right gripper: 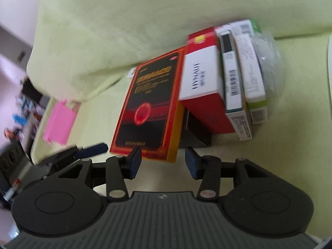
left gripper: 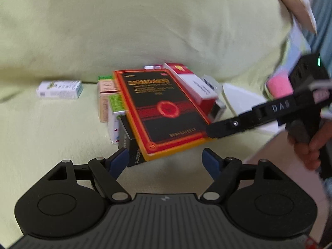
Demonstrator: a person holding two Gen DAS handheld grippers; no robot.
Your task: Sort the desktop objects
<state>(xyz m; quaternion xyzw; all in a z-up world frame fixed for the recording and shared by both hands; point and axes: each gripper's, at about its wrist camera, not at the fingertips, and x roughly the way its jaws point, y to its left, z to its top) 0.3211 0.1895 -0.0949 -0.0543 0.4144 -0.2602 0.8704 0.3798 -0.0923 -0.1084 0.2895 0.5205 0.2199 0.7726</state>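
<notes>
Red-black book (left gripper: 164, 112) tilted atop box pile on green sofa (left gripper: 145, 25), L tongs (left gripper: 166, 161) released just below its near edge, R tongs (right gripper: 164, 161) released at its corner, white box (left gripper: 60, 89) apart on left

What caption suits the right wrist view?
Open right gripper nears a red-and-black box leaning among stacked boxes.

Black left gripper (left gripper: 165, 158) and right gripper (right gripper: 163, 161), blue-padded jaws, silver pivots.

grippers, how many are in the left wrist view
2: the left gripper at the bottom, open just before the black and red box; the right gripper reaching in from the right, touching that box's corner.
</notes>
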